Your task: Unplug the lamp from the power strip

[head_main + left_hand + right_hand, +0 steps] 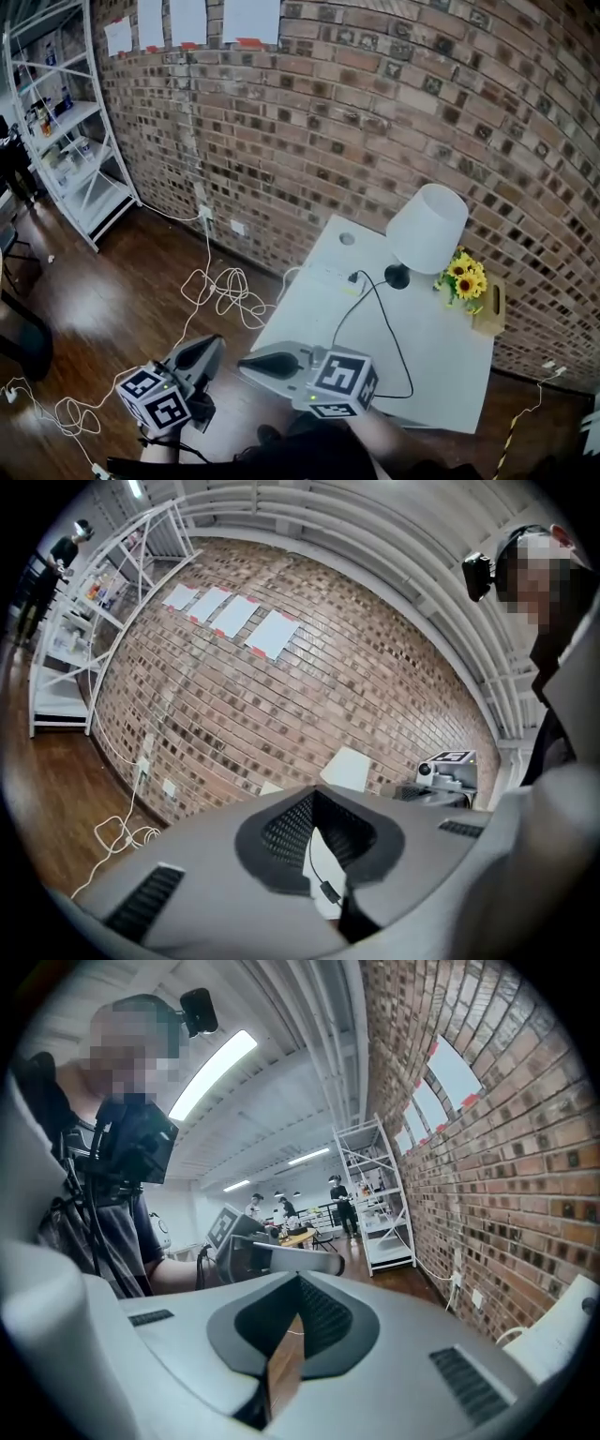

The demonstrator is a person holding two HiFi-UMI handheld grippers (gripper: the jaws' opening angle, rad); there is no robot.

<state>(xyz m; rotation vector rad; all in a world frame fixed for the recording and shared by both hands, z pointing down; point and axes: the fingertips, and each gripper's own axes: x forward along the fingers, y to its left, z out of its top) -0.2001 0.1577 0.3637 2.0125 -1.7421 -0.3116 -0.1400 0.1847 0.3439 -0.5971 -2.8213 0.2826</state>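
Note:
A lamp with a white shade (427, 227) and a black base (397, 277) stands at the back of a white table (441, 375). Its black cord (398, 349) loops over the tabletop to a plug (354, 277) seated in the white power strip (330, 278). Both grippers hover at the table's near left corner, well short of the strip. My left gripper (214, 345) is over the floor, and its jaws look shut with nothing in them. My right gripper (246, 364) is shut and empty too. In the left gripper view the lamp shade (345, 769) shows beyond the jaws.
Sunflowers (465, 276) and a wooden box (489, 309) sit to the right of the lamp. A brick wall (375, 122) runs behind the table. White cables (220, 291) lie coiled on the wood floor below a wall outlet (204, 214). A white shelf unit (70, 141) stands far left.

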